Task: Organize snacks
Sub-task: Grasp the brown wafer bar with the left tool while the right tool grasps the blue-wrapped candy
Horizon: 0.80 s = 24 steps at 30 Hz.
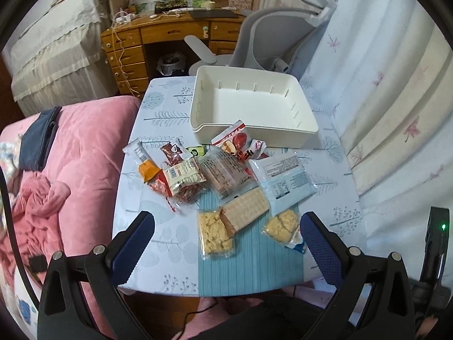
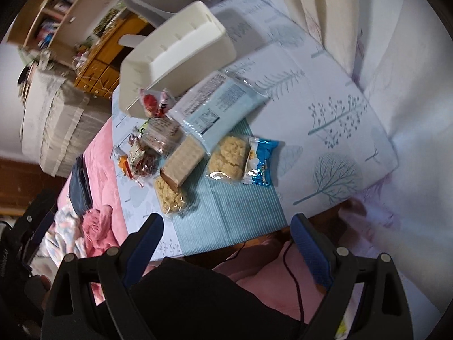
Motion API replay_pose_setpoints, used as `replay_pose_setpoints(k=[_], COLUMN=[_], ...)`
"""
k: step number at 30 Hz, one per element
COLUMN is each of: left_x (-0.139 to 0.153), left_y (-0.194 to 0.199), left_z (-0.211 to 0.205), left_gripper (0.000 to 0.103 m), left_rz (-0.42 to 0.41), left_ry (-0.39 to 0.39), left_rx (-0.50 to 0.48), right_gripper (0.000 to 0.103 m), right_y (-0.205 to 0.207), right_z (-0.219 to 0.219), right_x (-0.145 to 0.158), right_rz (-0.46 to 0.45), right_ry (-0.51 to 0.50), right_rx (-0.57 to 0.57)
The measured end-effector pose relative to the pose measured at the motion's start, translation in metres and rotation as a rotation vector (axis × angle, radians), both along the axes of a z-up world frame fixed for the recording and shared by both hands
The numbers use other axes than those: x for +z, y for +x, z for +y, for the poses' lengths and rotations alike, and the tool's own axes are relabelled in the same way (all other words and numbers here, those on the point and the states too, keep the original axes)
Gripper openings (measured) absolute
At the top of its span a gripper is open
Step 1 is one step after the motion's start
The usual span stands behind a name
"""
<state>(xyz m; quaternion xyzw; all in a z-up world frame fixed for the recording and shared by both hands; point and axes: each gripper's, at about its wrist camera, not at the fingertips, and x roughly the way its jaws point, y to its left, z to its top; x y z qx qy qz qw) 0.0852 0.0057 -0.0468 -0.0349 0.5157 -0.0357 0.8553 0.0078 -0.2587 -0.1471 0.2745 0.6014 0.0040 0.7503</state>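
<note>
An empty white bin (image 1: 252,104) (image 2: 175,53) stands at the far end of a small table (image 1: 158,243). Several snack packs lie in front of it: a red date pack (image 1: 240,143), a pale blue flat pack (image 1: 286,178) (image 2: 220,104), a wafer bar (image 1: 246,209) (image 2: 184,160), two clear packs of yellow crisps (image 1: 215,233) (image 1: 283,226) (image 2: 228,157), and brown and orange packs (image 1: 175,175) at the left. My left gripper (image 1: 226,223) hangs open over the table's near edge. My right gripper (image 2: 226,226) is open too, held tilted at the near edge. Neither holds anything.
A pink bed cover (image 1: 76,170) lies along the table's left side. A pale curtain (image 1: 396,99) hangs at the right. A grey chair (image 1: 269,39) and a wooden desk (image 1: 158,36) stand behind the table. A dark cable (image 2: 294,277) runs below the near edge.
</note>
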Motion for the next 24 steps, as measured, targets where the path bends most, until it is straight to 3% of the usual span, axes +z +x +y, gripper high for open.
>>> replay_pose_setpoints(k=[8,18,24], left_x=[-0.041,-0.099,-0.136], left_y=[0.040,0.080,0.099], left_z=[-0.003,-0.029,-0.053], left_gripper=[0.102,0.102,0.102], left_rz=[0.105,0.245,0.318], left_ry=[0.006,0.040,0.122], left_rx=[-0.122,-0.349,-0.483], right_gripper=[0.092,0.091,0.085], right_y=[0.024,0.037,0.038], right_z=[-0.015,-0.020,-0.016], right_x=[-0.030,-0.071,-0.098], right_rz=[0.084,0.176,0.223], right_ry=[0.052,-0.014,-0.063], right_rx=[-0.082,-0.177,-0.210])
